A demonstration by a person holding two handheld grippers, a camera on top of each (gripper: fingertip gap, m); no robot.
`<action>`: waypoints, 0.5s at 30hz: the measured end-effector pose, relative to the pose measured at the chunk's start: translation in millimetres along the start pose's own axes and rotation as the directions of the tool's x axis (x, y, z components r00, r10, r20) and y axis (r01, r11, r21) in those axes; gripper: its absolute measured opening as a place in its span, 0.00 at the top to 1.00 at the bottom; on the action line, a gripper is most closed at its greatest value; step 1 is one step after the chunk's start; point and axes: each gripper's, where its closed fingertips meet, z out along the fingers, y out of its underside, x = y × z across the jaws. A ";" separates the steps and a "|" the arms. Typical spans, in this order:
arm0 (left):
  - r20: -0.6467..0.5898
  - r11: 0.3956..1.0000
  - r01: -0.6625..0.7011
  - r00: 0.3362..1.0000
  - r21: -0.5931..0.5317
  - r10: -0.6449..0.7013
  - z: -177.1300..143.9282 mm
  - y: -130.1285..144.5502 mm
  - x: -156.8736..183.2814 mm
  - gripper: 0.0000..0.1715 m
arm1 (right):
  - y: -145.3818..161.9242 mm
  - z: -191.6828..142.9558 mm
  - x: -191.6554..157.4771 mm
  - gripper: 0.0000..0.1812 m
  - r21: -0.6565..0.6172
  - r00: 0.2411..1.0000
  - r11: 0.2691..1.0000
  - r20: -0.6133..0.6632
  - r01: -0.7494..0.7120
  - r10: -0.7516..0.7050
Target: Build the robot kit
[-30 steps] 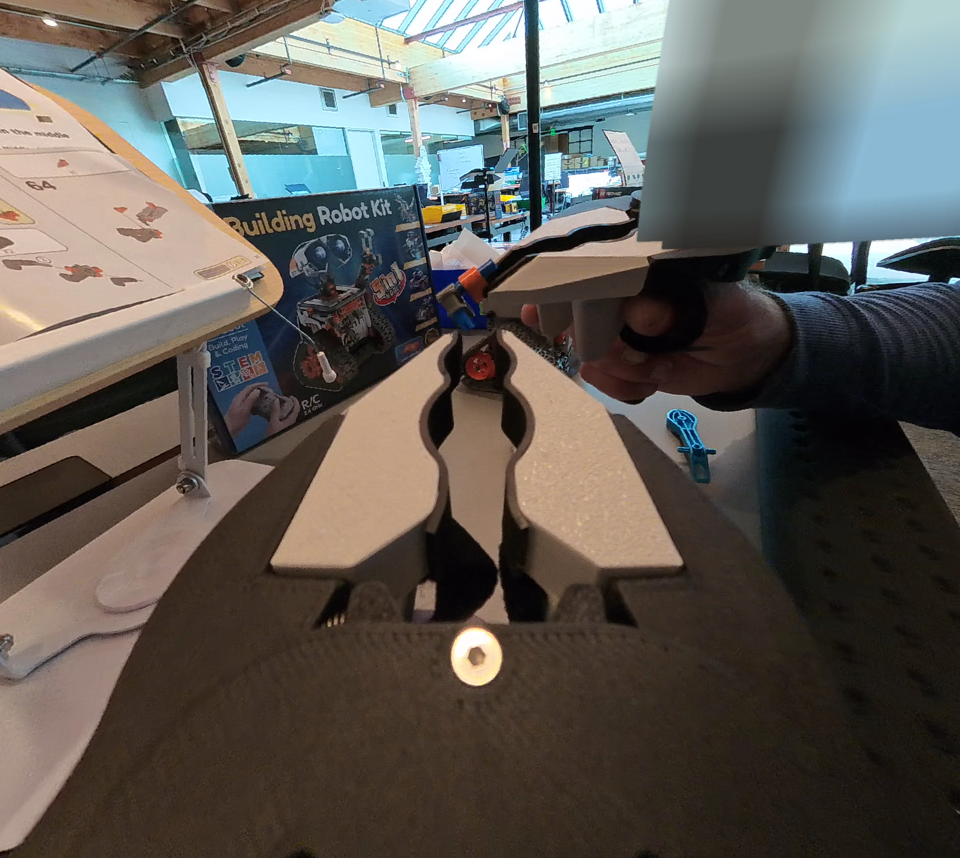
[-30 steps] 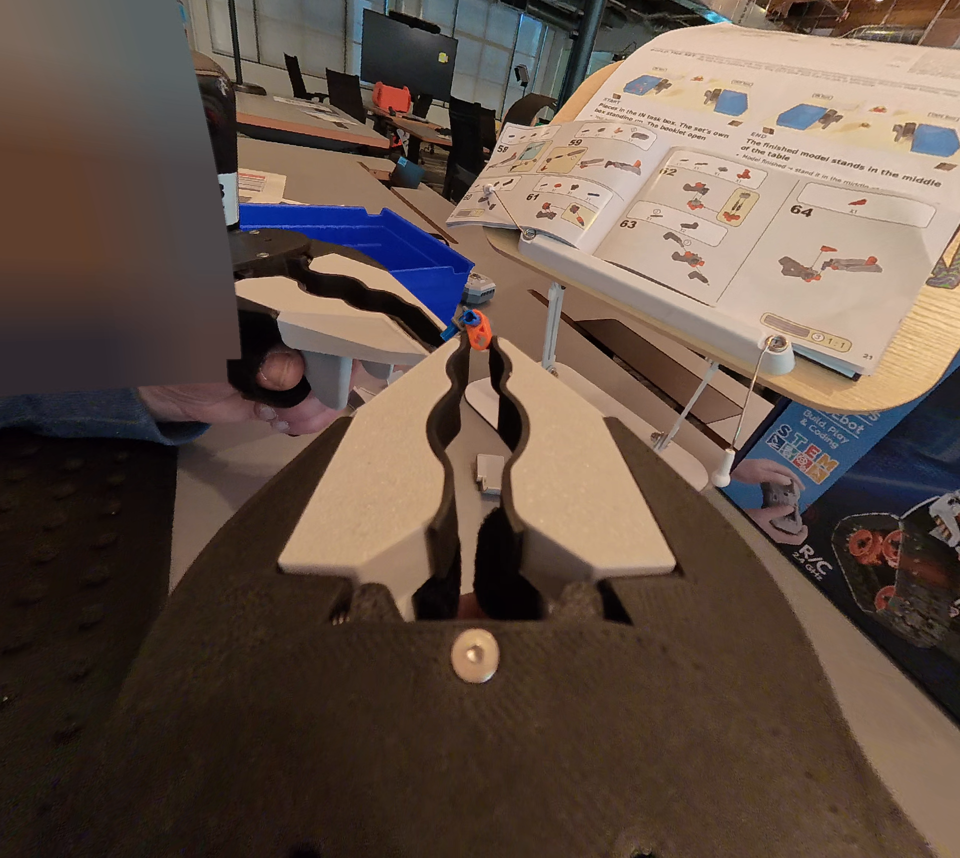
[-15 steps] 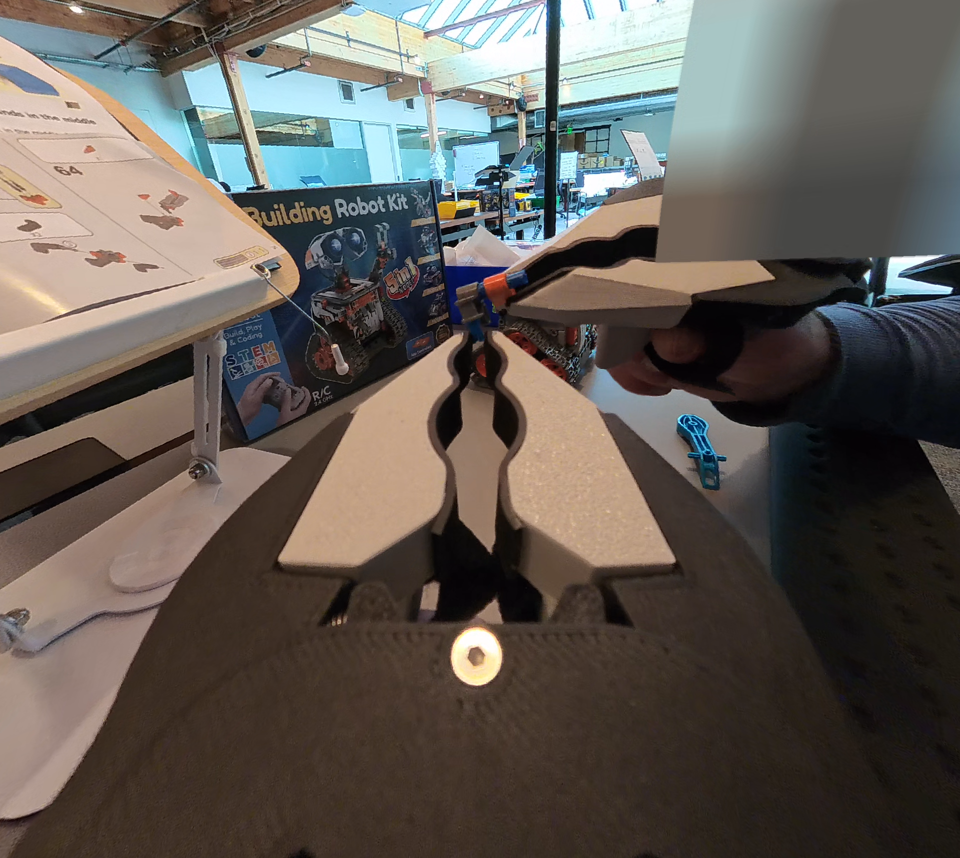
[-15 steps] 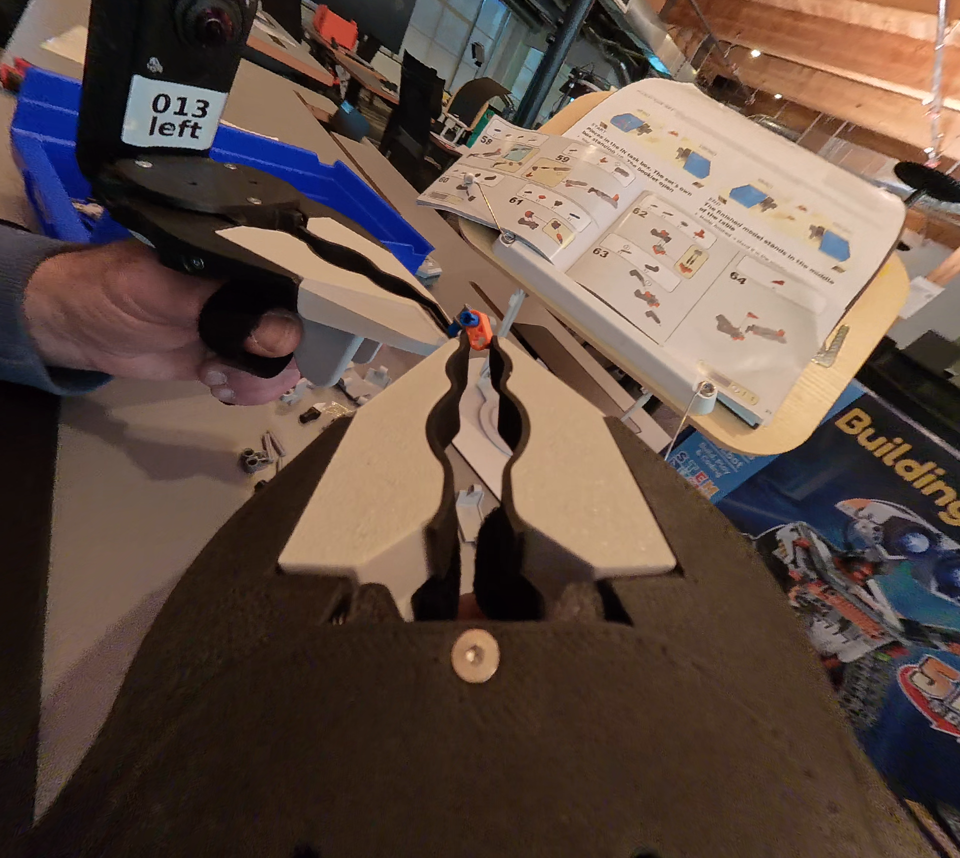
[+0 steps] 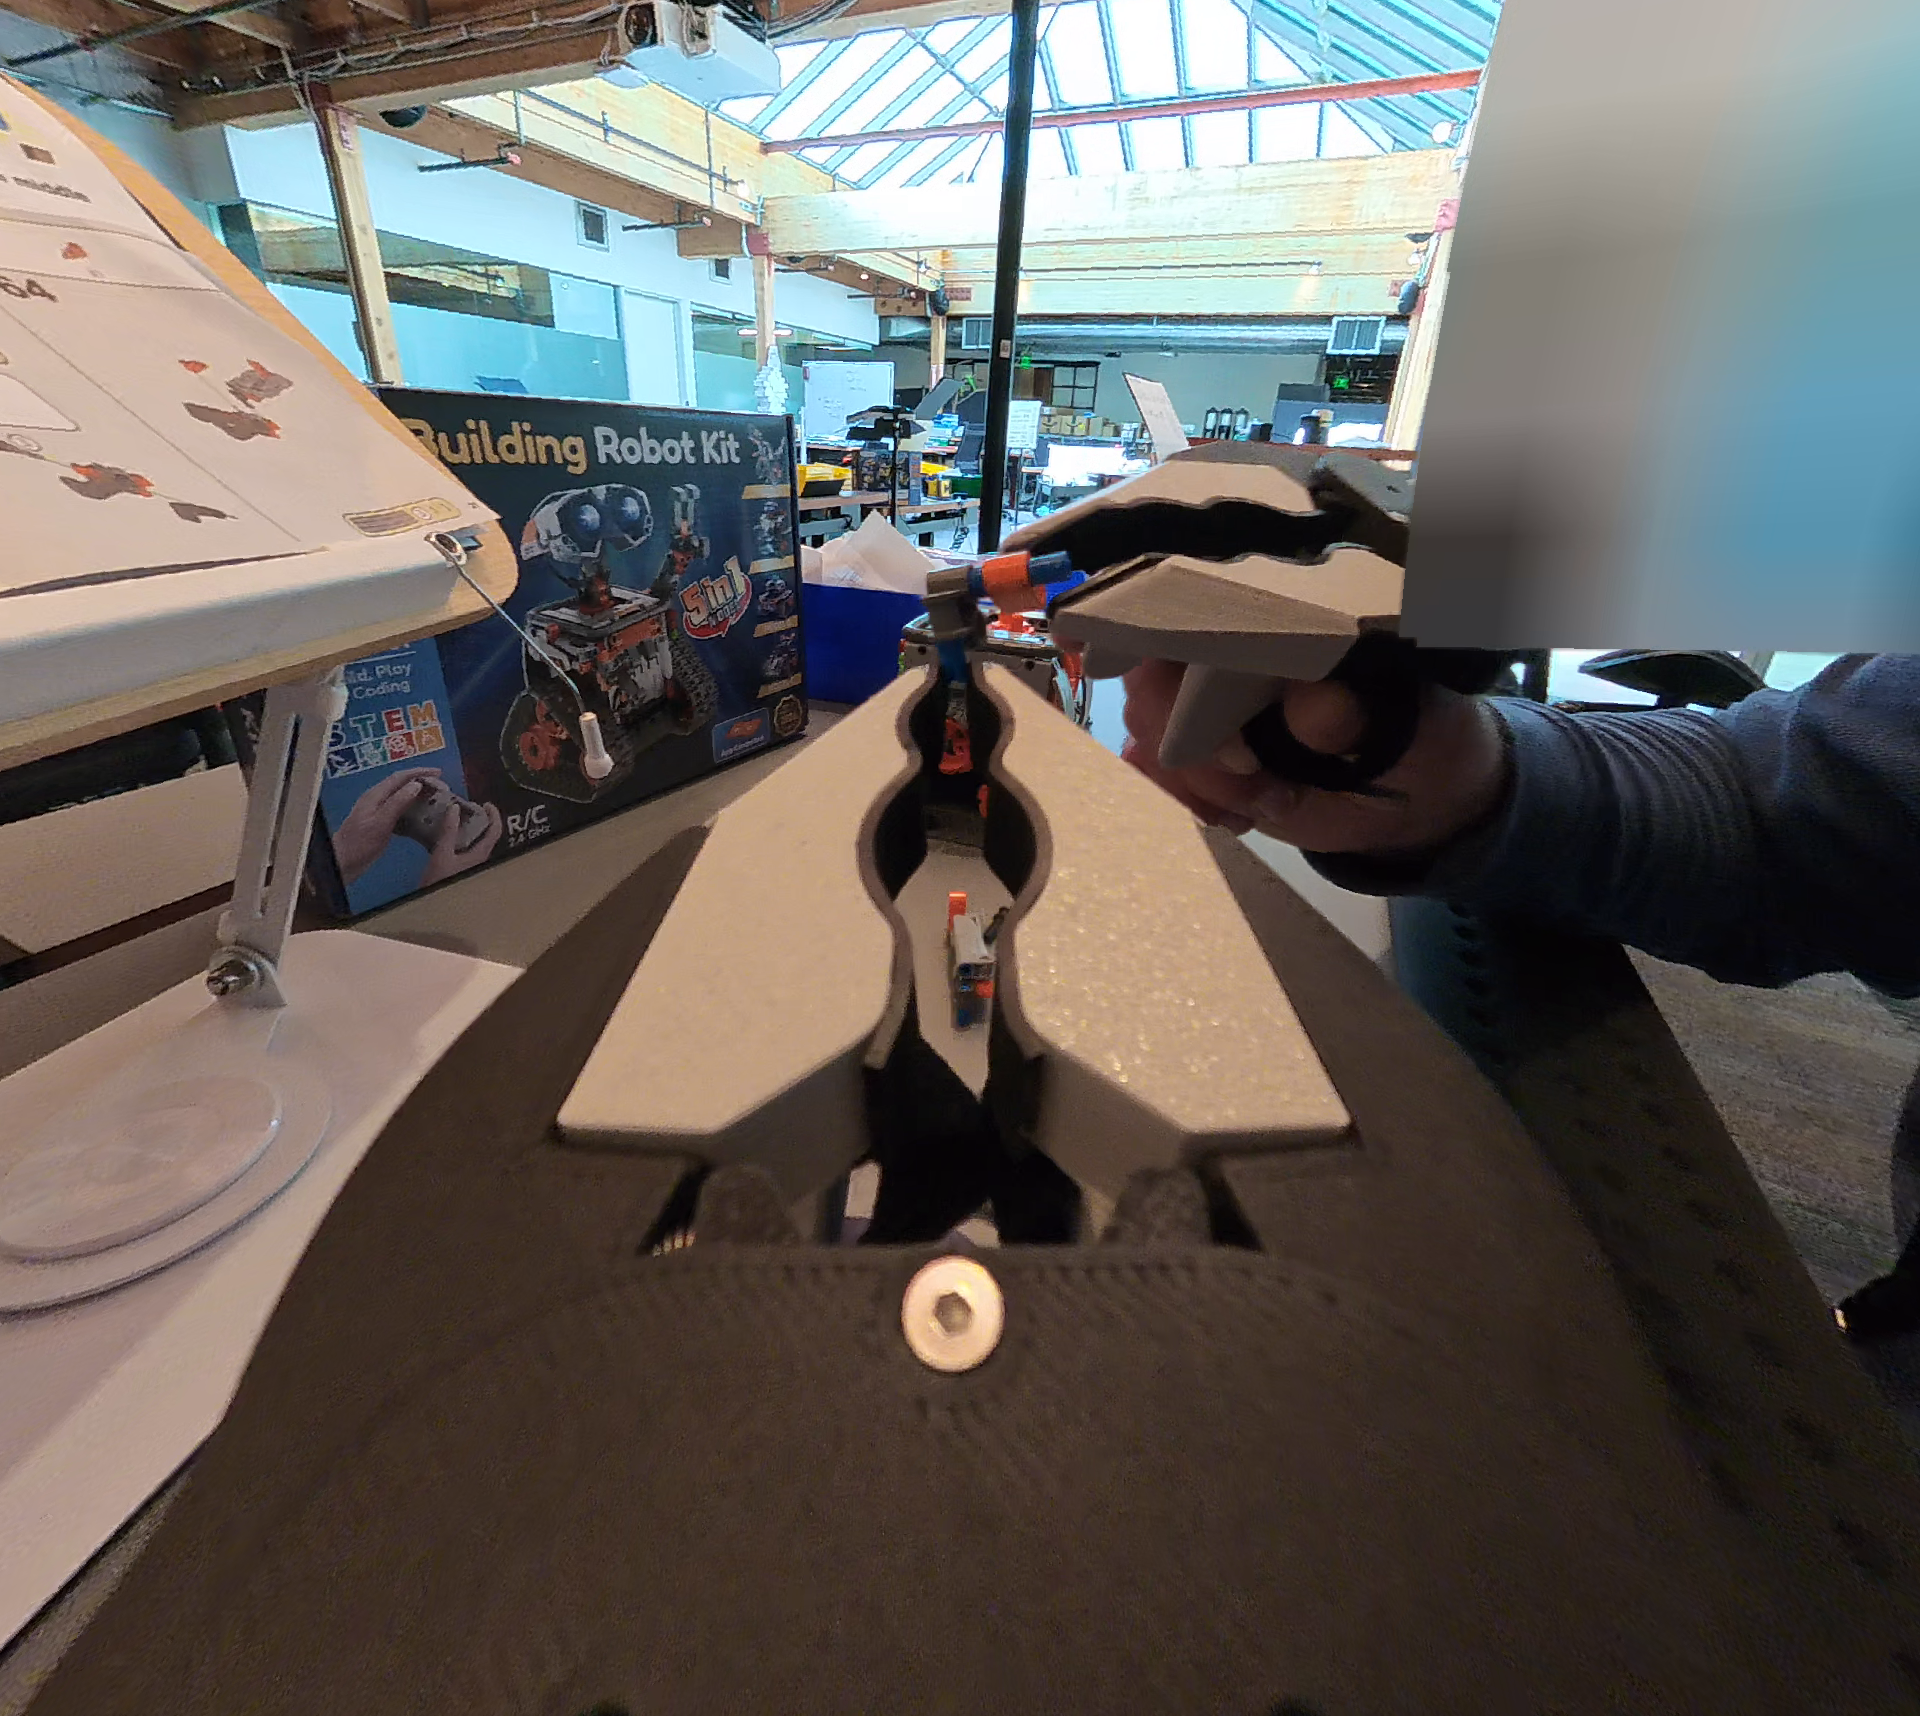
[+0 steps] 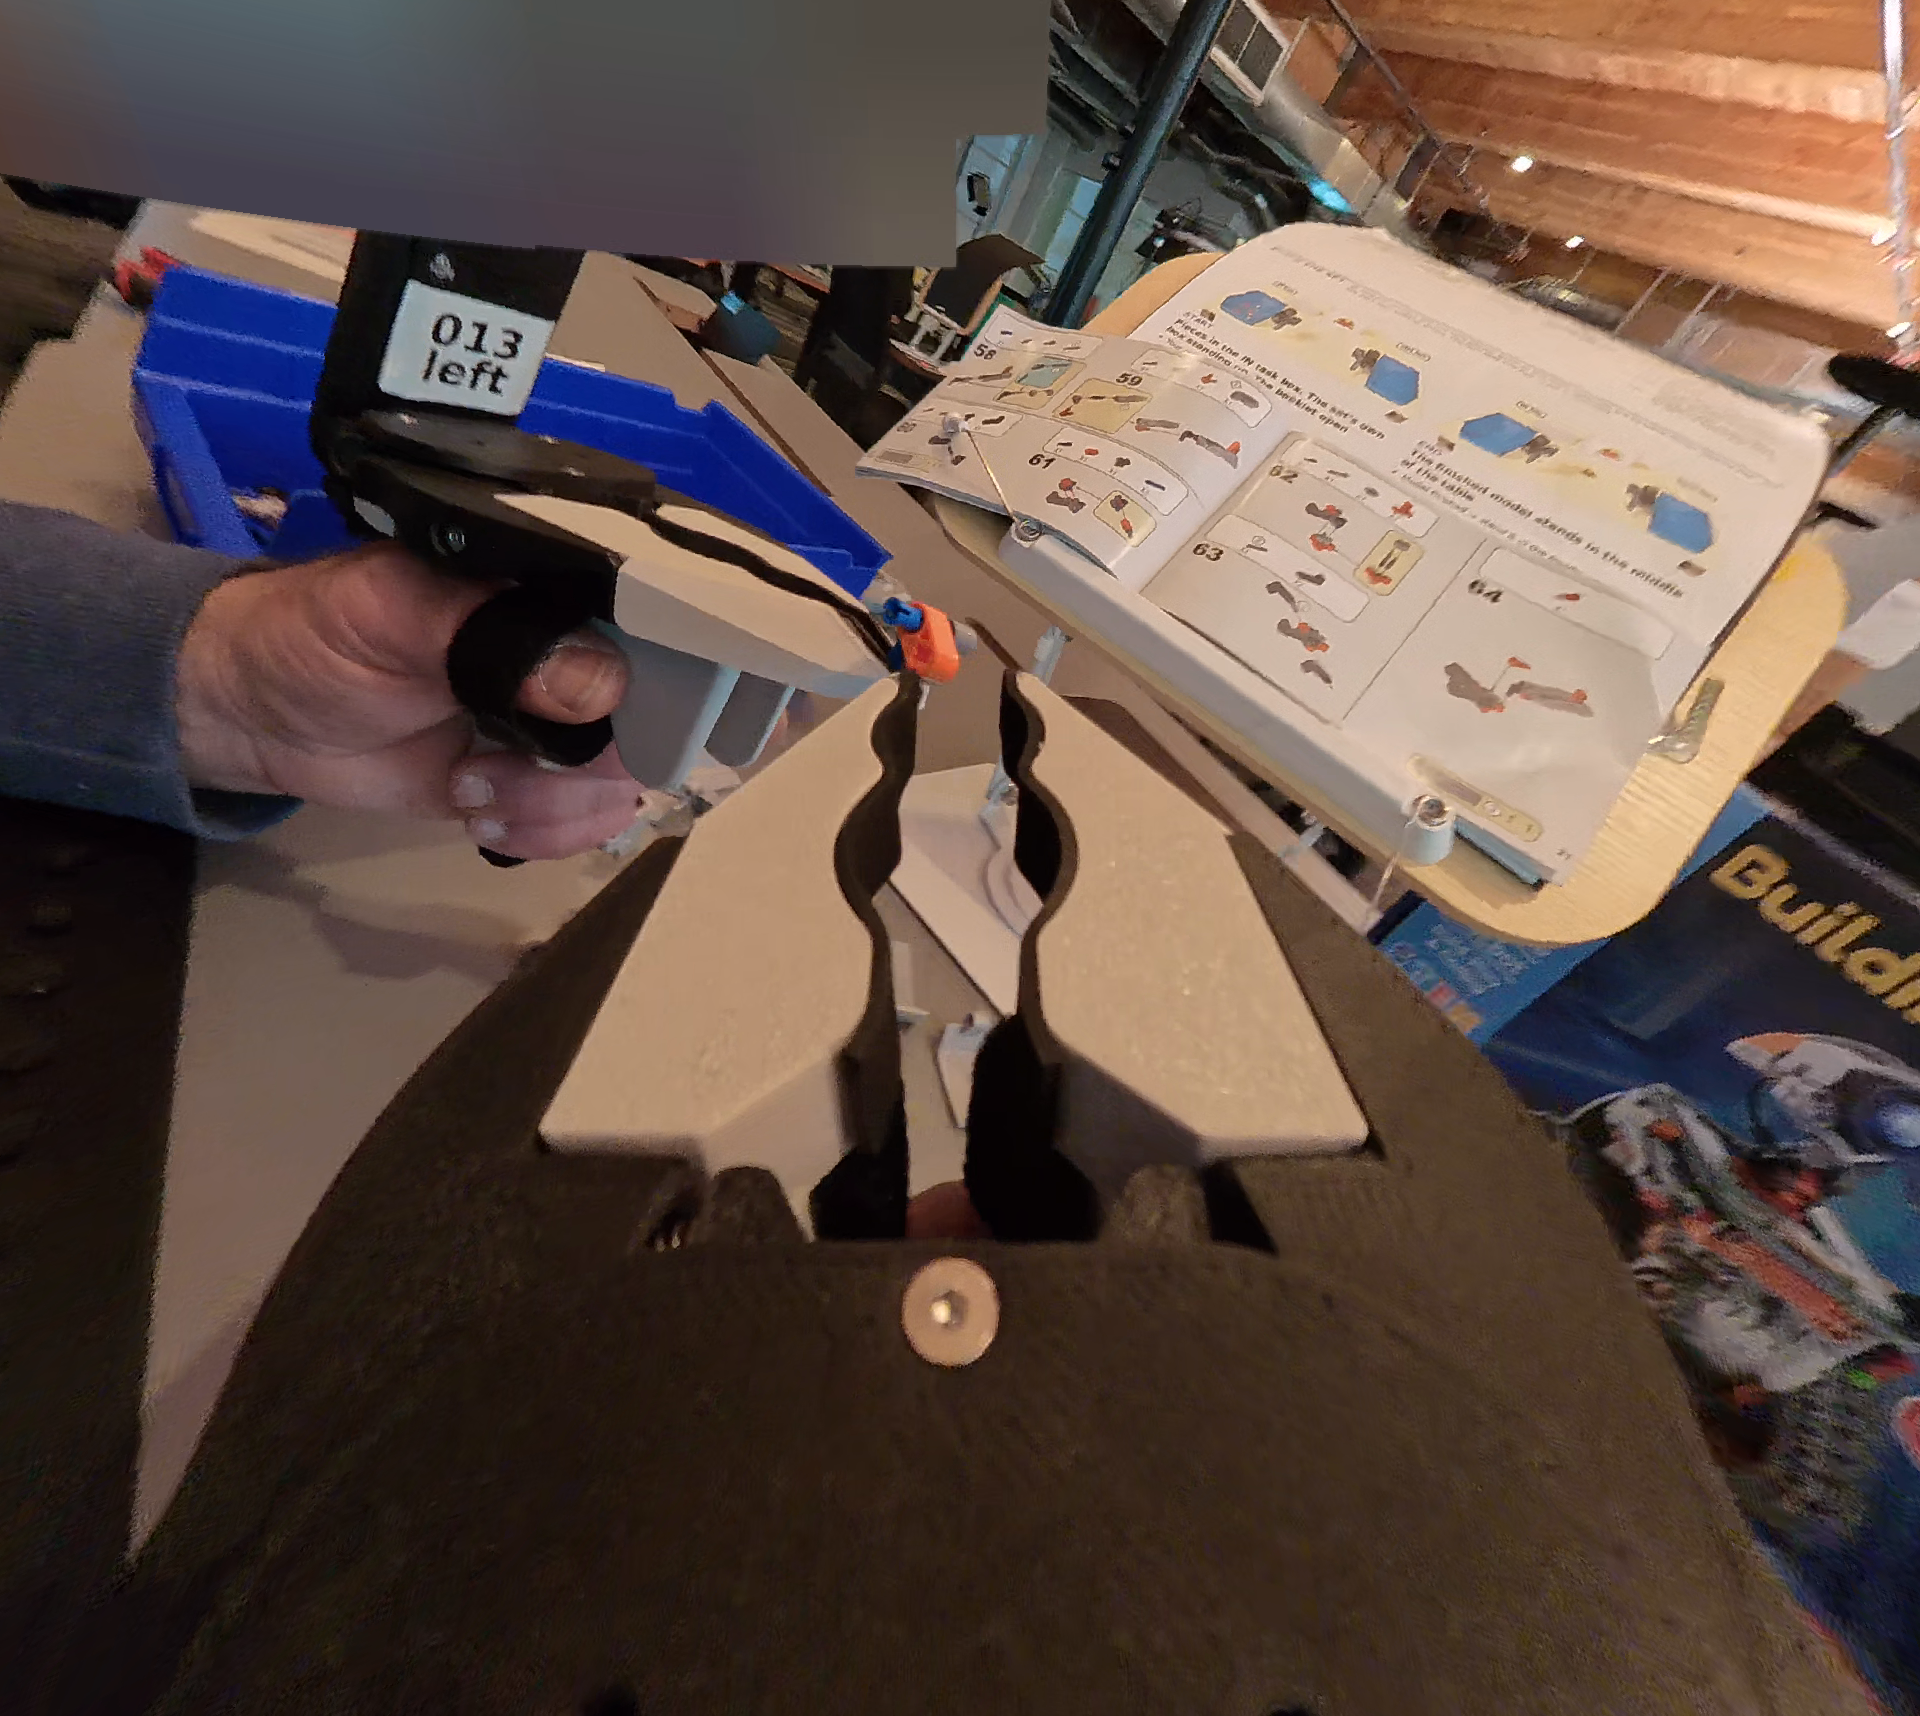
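My left gripper (image 5: 951, 679) is shut on a small part made of an orange bush, a blue pin and a grey end (image 5: 987, 580), gripping its blue stem at the fingertips. In the right wrist view the left gripper (image 6: 883, 627) comes in from the left with the orange part (image 6: 925, 640) at its tip. My right gripper (image 6: 956, 684) is open, and its left fingertip lies just under the part. In the left wrist view the right gripper (image 5: 1023, 565) reaches in from the right, its jaws apart around the part's blue end.
An open instruction booklet (image 6: 1351, 523) rests on a white stand (image 5: 135, 1147). A dark kit box (image 5: 582, 627) stands behind. A blue bin (image 6: 239, 419) sits at the left. A partly built model (image 5: 1013, 627) and a small loose part (image 5: 971, 949) lie on the table.
The right gripper's jaws have parted from the part, which stays in the left gripper. Both grippers have tilted upward and moved closer together.
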 end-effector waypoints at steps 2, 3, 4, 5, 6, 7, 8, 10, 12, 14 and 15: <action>-0.015 1.000 0.012 1.000 0.004 -0.012 0.3 0.0 1.4 0.99 | 3.4 0.9 -0.5 0.90 -0.004 0.996 0.997 0.046 -0.079 0.079; -0.025 1.000 0.020 0.999 0.007 -0.019 0.3 -0.3 2.4 0.99 | 4.0 1.3 -3.1 0.89 -0.001 0.989 0.993 0.082 -0.121 0.121; -0.032 1.000 0.028 0.999 0.009 -0.028 0.4 -0.4 3.0 0.99 | 4.1 1.6 -5.5 0.88 0.003 0.981 0.987 0.114 -0.158 0.157; -0.033 0.999 0.032 0.999 0.008 -0.032 0.5 0.0 2.7 0.99 | 5.4 2.1 -6.0 0.88 -0.001 0.975 0.983 0.128 -0.183 0.181; -0.036 0.999 0.035 0.999 0.008 -0.034 0.5 0.2 2.7 0.99 | 6.1 2.3 -6.0 0.88 -0.001 0.971 0.980 0.136 -0.198 0.196; -0.041 0.999 0.041 0.998 0.009 -0.041 0.6 0.1 3.2 0.99 | 6.1 2.3 -6.1 0.88 0.001 0.968 0.978 0.143 -0.210 0.208; -0.046 0.999 0.048 0.998 0.010 -0.047 0.6 0.0 3.6 0.99 | 5.6 2.4 -6.1 0.88 0.004 0.964 0.975 0.149 -0.222 0.219; -0.050 0.999 0.052 0.997 0.010 -0.052 0.9 0.5 3.6 0.99 | 4.7 2.6 -7.1 0.89 0.004 0.959 0.971 0.160 -0.239 0.235; -0.067 0.998 0.063 0.996 0.007 -0.063 1.5 1.3 5.8 0.99 | 3.2 2.5 -7.8 0.90 0.008 0.955 0.968 0.165 -0.250 0.245; -0.085 0.998 0.069 0.994 0.001 -0.069 2.5 3.1 8.4 0.99 | 1.7 2.5 -9.9 0.92 0.011 0.949 0.964 0.180 -0.267 0.260; -0.091 0.998 0.071 0.993 0.001 -0.070 2.9 3.4 9.4 0.99 | 1.5 2.5 -11.2 0.93 0.011 0.946 0.962 0.188 -0.272 0.265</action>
